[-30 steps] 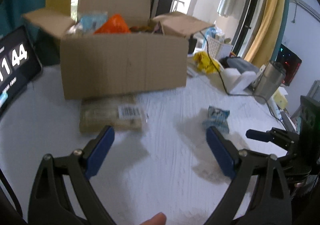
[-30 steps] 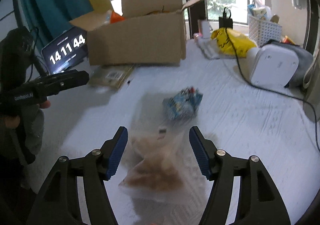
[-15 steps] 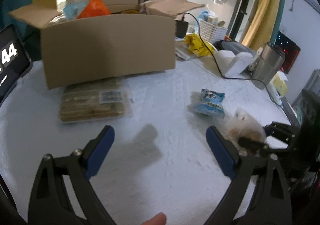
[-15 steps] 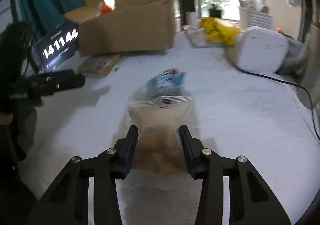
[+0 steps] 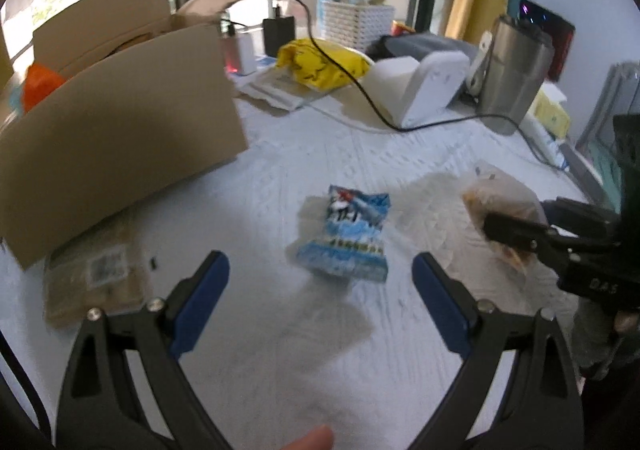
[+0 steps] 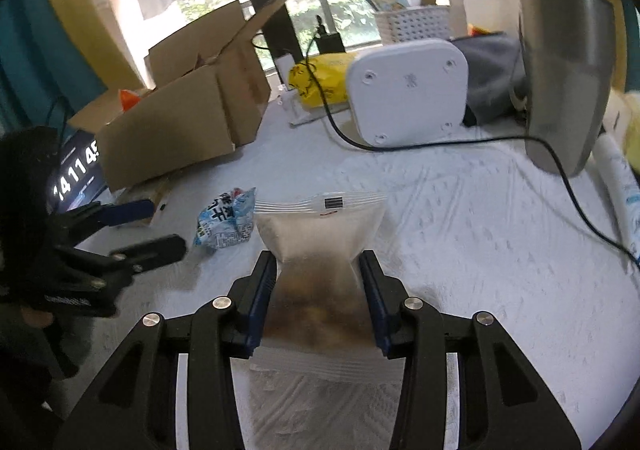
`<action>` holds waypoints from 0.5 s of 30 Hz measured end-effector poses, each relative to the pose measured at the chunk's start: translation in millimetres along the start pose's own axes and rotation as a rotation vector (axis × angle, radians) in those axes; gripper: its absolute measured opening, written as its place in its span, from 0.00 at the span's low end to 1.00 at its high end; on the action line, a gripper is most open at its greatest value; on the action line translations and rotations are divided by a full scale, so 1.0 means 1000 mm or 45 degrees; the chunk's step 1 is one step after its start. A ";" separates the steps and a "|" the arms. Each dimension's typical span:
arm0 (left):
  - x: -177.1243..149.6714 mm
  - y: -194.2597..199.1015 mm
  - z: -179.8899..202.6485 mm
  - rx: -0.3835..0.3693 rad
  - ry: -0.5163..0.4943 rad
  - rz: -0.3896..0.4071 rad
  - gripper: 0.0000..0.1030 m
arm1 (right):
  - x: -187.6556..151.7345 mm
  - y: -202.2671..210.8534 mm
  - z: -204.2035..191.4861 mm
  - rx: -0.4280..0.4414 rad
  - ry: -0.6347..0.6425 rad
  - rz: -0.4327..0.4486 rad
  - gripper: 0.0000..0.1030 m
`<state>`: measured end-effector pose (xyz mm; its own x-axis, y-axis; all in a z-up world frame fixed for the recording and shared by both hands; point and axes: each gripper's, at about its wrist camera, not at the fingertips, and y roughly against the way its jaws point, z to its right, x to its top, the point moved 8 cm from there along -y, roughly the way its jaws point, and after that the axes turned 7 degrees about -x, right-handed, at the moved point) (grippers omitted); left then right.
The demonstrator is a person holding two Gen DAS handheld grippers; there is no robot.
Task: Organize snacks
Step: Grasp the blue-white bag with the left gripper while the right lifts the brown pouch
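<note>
My right gripper is shut on a clear zip bag of brown snacks, its pads squeezing the bag's middle just above the white tablecloth. The same bag shows at the right of the left wrist view, pinched by the right gripper. My left gripper hangs open over a small blue snack packet, which lies on the cloth beyond its fingertips and untouched. In the right wrist view that blue packet sits left of the bag, with the left gripper beside it. An open cardboard box holding snacks stands at the back left.
A flat tan packet lies in front of the box. A white device with a black cable, a yellow bag, a steel tumbler and a white basket crowd the far side. A clock screen stands at left.
My right gripper has closed on the clear bag and lifted it slightly. My left gripper has swung to the right, from the tan packet by the box to the blue packet.
</note>
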<state>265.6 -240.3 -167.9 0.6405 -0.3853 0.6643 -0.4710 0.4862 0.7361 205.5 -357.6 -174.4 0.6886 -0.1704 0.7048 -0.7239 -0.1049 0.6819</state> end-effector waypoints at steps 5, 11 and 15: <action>0.006 -0.028 0.007 0.028 -0.074 -0.063 0.90 | 0.000 -0.001 0.002 0.034 -0.045 -0.016 0.44; 0.004 -0.048 0.005 -0.006 -0.058 -0.110 0.54 | -0.001 -0.002 -0.001 0.060 -0.053 -0.019 0.44; 0.002 -0.041 0.006 -0.008 -0.072 -0.090 0.53 | -0.001 -0.003 -0.001 0.048 -0.048 -0.030 0.44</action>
<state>282.7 -266.1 -196.2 0.6363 -0.4625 0.6174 -0.4222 0.4610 0.7805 207.0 -356.4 -177.5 0.7041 -0.2039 0.6802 -0.7089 -0.1461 0.6900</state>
